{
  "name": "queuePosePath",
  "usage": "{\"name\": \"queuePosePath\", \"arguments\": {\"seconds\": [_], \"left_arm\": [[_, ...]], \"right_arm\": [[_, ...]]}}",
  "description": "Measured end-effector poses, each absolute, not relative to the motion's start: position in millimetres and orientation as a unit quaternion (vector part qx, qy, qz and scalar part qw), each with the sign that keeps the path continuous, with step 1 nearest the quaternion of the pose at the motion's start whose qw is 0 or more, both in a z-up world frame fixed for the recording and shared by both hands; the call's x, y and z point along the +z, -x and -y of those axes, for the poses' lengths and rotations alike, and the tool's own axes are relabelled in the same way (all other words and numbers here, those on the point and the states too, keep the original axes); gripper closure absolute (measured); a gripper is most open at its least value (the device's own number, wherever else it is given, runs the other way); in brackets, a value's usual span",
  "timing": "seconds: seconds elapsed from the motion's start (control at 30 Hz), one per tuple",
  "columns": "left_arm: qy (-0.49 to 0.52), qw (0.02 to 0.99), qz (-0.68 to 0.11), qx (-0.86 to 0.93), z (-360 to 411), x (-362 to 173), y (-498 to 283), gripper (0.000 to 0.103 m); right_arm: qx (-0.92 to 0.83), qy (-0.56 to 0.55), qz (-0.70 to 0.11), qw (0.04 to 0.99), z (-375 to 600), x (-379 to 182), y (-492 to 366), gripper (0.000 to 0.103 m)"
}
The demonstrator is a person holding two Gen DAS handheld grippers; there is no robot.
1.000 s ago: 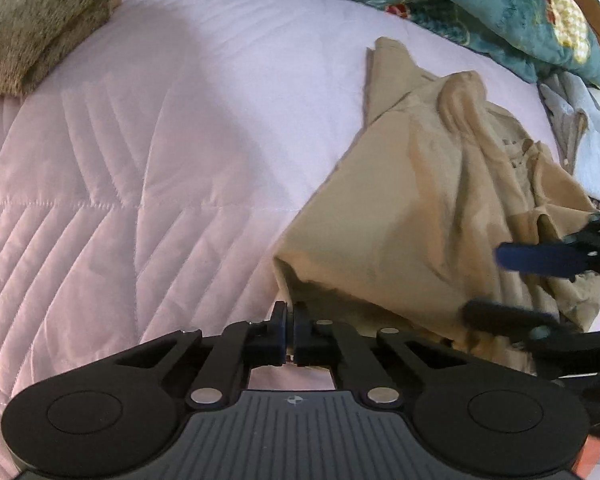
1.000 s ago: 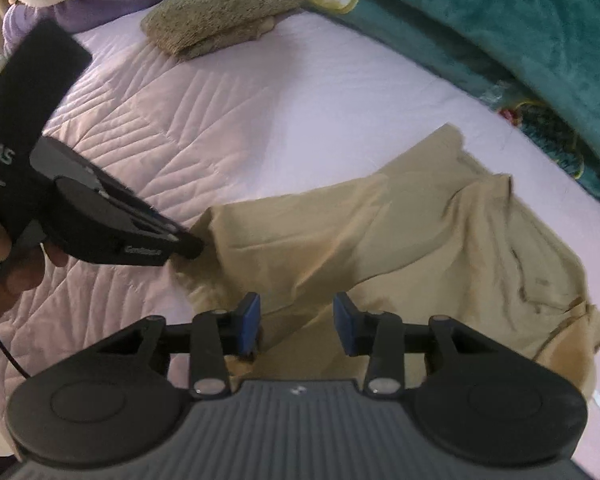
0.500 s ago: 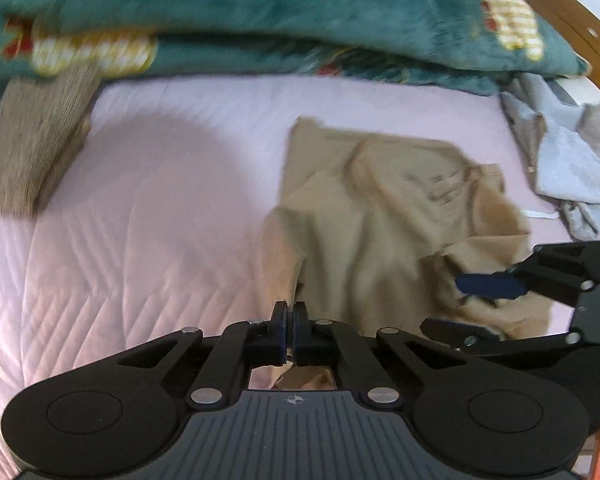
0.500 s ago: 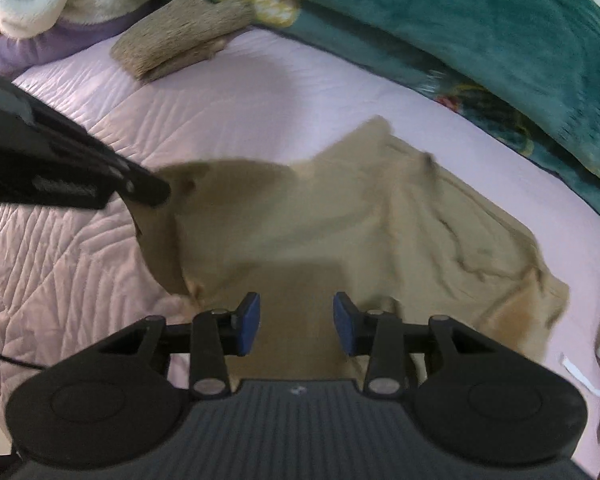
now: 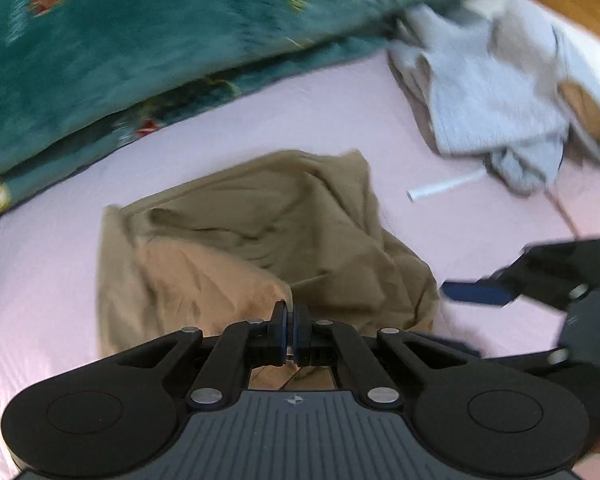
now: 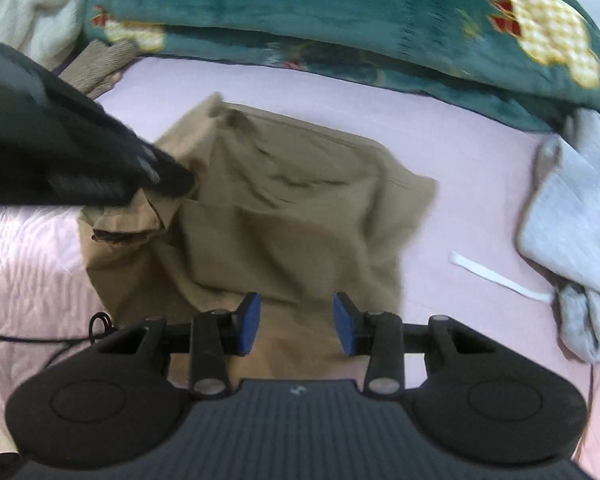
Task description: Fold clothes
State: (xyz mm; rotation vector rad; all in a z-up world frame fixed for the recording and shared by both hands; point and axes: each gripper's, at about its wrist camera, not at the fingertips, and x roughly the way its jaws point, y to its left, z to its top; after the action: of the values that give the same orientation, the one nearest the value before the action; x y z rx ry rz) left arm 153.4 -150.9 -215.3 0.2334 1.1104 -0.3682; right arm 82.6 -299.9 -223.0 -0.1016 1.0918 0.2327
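A tan garment [image 5: 260,240] lies doubled over on the pink quilted bedcover [image 5: 40,280]. My left gripper [image 5: 290,316] pinches a lifted corner of it. Its jaws are opening, a thin slit shows between them, and the cloth still hangs from the tips. In the right wrist view the left gripper [image 6: 168,176] comes in from the left onto the bunched fold of the tan garment [image 6: 300,200]. My right gripper [image 6: 296,320] hovers open over the garment's near edge with nothing between its blue pads. The left wrist view shows the right gripper [image 5: 456,316] beside the garment.
A teal patterned blanket [image 6: 340,12] is heaped along the far side. A crumpled grey garment [image 6: 580,208] and a white strip [image 6: 496,276] lie at the right. A folded brown knit [image 6: 104,64] and a cream garment [image 6: 28,4] sit far left. A black cable [image 6: 80,336] trails near left.
Both grippers swept right across the bed. The left one carried the tan garment's corner over, folding the cloth onto itself. The grey garment has come into view.
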Motion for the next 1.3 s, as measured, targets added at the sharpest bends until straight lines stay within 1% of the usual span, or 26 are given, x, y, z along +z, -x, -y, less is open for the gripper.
{"name": "queuePosePath", "arguments": {"seconds": [0.03, 0.1, 0.13, 0.17, 0.23, 0.37, 0.57, 0.63, 0.8, 0.87, 1.0, 1.13, 1.3], "left_arm": [[-0.118, 0.825, -0.526, -0.171, 160.3, -222.0, -152.3, 0.089], [-0.138, 0.82, -0.532, -0.162, 178.0, -235.0, -148.8, 0.087], [-0.139, 0.819, -0.533, -0.16, 181.7, -238.1, -147.5, 0.078], [-0.134, 0.821, -0.532, -0.157, 182.5, -237.3, -144.4, 0.06], [-0.126, 0.828, -0.527, -0.147, 181.5, -229.8, -139.8, 0.039], [-0.109, 0.834, -0.529, -0.112, 159.3, -211.4, -130.5, 0.038], [-0.077, 0.835, -0.543, -0.049, 96.3, -178.5, -96.7, 0.036], [-0.068, 0.827, -0.557, -0.03, 74.1, -174.3, -79.0, 0.035], [-0.057, 0.808, -0.587, -0.012, 31.8, -175.4, -35.7, 0.033], [-0.057, 0.804, -0.591, -0.006, 17.3, -191.6, -25.9, 0.033], [-0.032, 0.812, -0.582, 0.01, -0.2, -237.3, -32.5, 0.033], [-0.025, 0.823, -0.567, -0.012, 7.1, -285.1, -50.3, 0.033], [0.012, 0.83, -0.557, -0.04, -0.8, -308.5, -66.5, 0.033]], "right_arm": [[0.11, 0.044, -0.518, 0.847, 308.9, -225.0, -81.8, 0.062], [0.111, 0.037, -0.519, 0.847, 324.4, -229.5, -80.3, 0.062], [0.112, 0.035, -0.519, 0.847, 330.2, -231.6, -79.1, 0.062], [0.113, 0.031, -0.519, 0.847, 334.9, -234.0, -78.3, 0.062], [0.115, 0.022, -0.52, 0.846, 342.4, -237.6, -75.6, 0.062], [0.122, 0.004, -0.518, 0.847, 345.4, -238.3, -68.7, 0.062], [0.137, 0.007, -0.514, 0.847, 329.1, -227.6, -57.8, 0.058], [0.138, 0.008, -0.519, 0.843, 320.3, -227.7, -51.5, 0.053], [0.132, 0.014, -0.537, 0.833, 297.2, -233.5, -34.0, 0.053], [0.121, 0.022, -0.539, 0.833, 288.4, -237.7, -28.9, 0.053], [0.092, 0.037, -0.542, 0.835, 274.4, -252.4, -22.3, 0.053], [0.064, 0.036, -0.546, 0.835, 263.5, -273.6, -22.0, 0.053], [0.048, 0.027, -0.544, 0.837, 252.9, -290.5, -24.1, 0.053]]}}
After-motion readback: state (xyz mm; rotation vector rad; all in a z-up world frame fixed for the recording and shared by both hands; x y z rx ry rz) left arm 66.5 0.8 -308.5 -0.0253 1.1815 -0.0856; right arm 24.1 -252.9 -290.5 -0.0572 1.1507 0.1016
